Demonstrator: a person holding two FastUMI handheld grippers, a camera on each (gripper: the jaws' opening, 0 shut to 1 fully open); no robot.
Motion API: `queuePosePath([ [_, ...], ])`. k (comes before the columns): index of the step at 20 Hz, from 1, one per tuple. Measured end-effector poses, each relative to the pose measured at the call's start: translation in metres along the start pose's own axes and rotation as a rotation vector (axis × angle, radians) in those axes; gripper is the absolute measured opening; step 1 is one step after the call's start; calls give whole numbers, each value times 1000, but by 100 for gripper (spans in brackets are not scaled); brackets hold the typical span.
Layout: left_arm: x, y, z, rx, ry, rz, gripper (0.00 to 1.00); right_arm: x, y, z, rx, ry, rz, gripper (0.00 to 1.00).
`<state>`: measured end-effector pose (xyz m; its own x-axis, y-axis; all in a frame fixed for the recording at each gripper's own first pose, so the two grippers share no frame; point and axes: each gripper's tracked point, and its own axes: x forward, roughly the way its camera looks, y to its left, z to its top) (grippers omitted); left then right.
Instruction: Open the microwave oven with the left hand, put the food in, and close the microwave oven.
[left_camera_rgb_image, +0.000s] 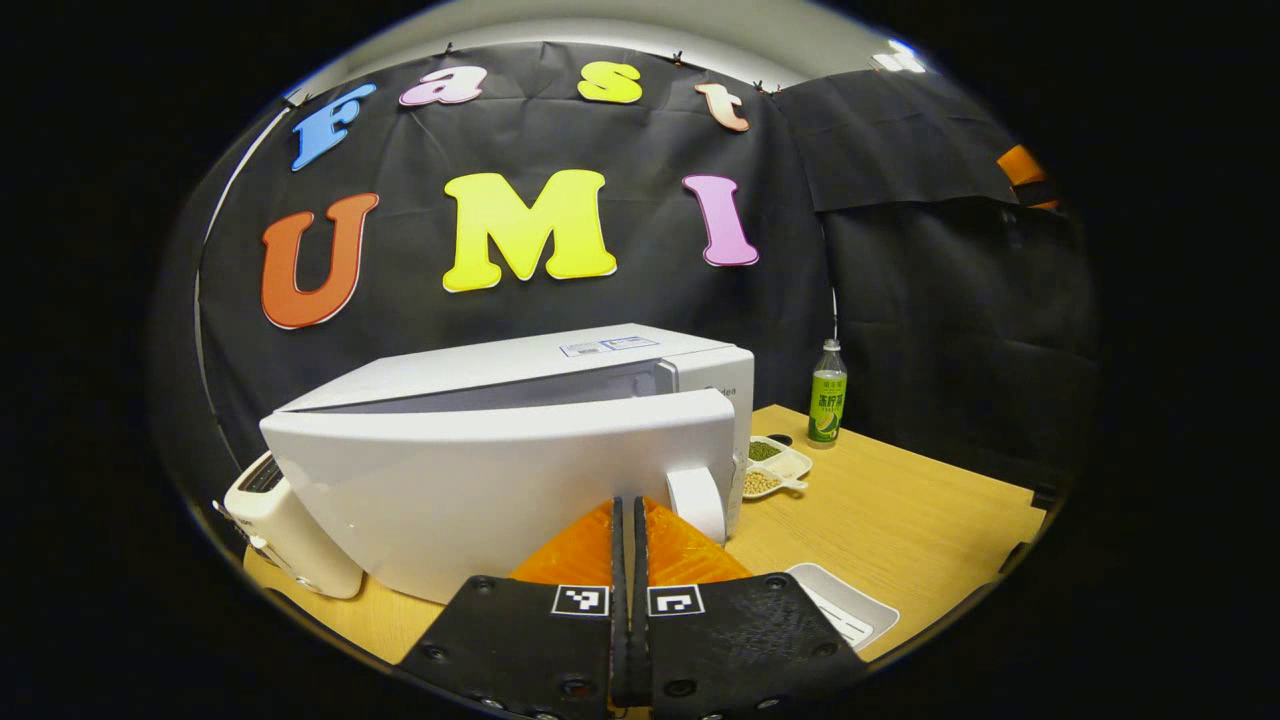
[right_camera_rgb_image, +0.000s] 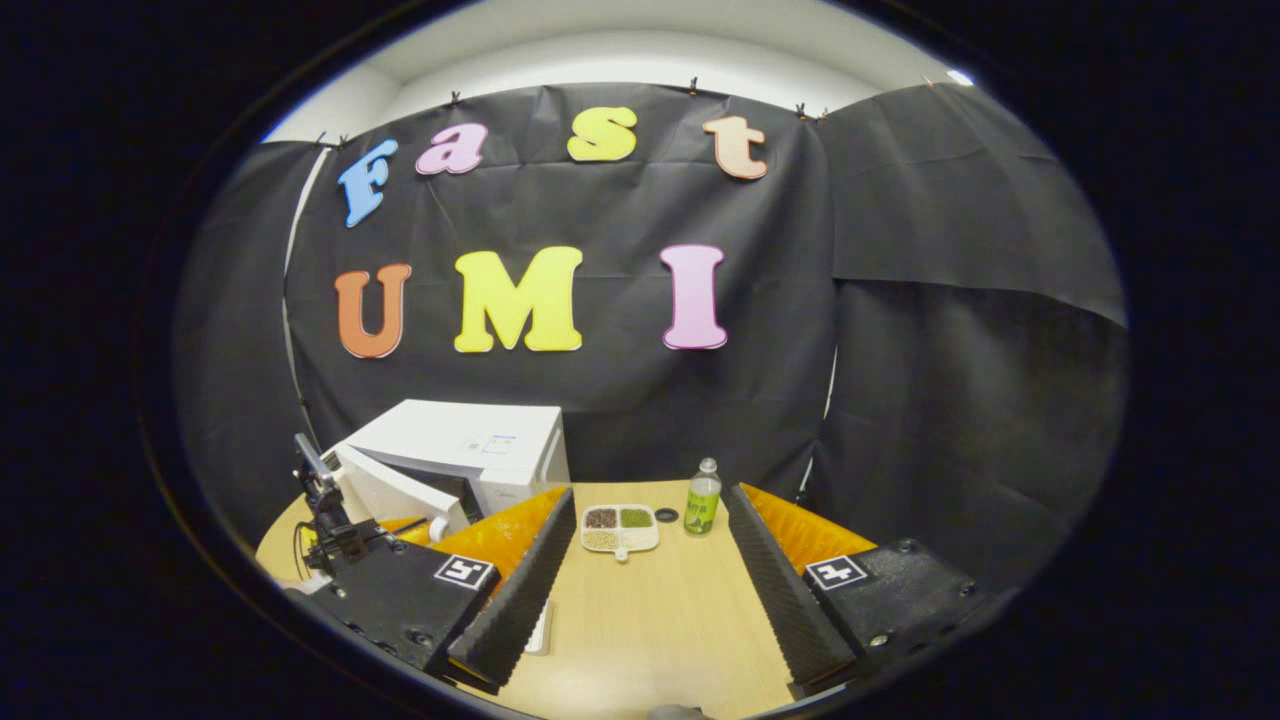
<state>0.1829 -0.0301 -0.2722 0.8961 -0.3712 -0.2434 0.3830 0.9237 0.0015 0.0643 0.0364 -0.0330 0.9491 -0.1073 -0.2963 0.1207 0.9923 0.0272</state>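
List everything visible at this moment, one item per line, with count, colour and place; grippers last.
microwave oven: one, white, table's left, door ajar
toaster: one, white, left of the microwave oven
divided dish: one, white, holding beans, mid-table
bottle: one, green label, right of the divided dish
flat tray: one, white, near table edge
table: one, light wood
left gripper: one, fingers together, before the door
right gripper: one, open, over the table

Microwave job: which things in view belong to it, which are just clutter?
Job:
microwave, door ajar
door handle
divided food dish
left gripper, shut
right gripper, open

Clutter:
green bottle
toaster
white tray
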Motion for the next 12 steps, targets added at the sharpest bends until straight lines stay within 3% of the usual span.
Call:
queuePosePath([
  [7,53,6,1,5,20,40,0,21,-5,-5,14,35,-2,99],
  [12,56,7,1,-14,13,46,0,28,-7,-4,3,37,-10,99],
])
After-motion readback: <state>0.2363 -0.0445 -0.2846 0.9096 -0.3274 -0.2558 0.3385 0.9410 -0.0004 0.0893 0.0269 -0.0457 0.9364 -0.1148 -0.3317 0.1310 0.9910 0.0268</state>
